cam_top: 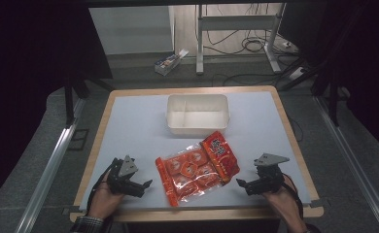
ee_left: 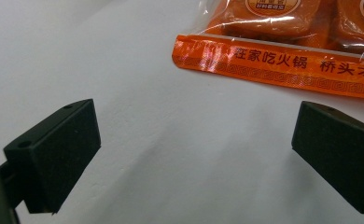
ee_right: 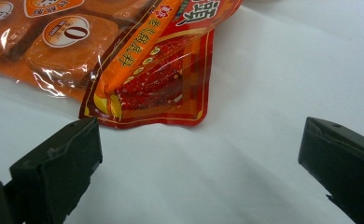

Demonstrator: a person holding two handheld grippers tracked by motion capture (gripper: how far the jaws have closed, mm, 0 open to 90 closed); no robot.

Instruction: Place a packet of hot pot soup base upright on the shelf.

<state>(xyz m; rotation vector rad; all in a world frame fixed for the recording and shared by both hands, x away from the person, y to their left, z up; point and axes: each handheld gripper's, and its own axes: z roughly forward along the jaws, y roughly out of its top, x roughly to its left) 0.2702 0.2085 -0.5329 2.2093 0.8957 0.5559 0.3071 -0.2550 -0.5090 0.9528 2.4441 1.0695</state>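
Observation:
An orange and red food packet (cam_top: 196,167) with several wrapped blocks inside lies flat on the white table near its front edge. My left gripper (cam_top: 144,186) rests to the left of the packet, jaws wide apart and nothing between them. In the left gripper view the packet's orange sealed edge (ee_left: 283,65) lies just ahead of the open jaws. My right gripper (cam_top: 241,183) sits to the right of the packet, also open and empty. The right gripper view has the packet's red corner (ee_right: 161,88) close in front of the jaws, not touching them.
A white two-compartment bin (cam_top: 198,114) stands empty behind the packet, mid-table. The table's wooden rim (cam_top: 294,141) borders the white top. Beyond the far edge, on the floor, are a small box (cam_top: 170,61), desk legs and cables.

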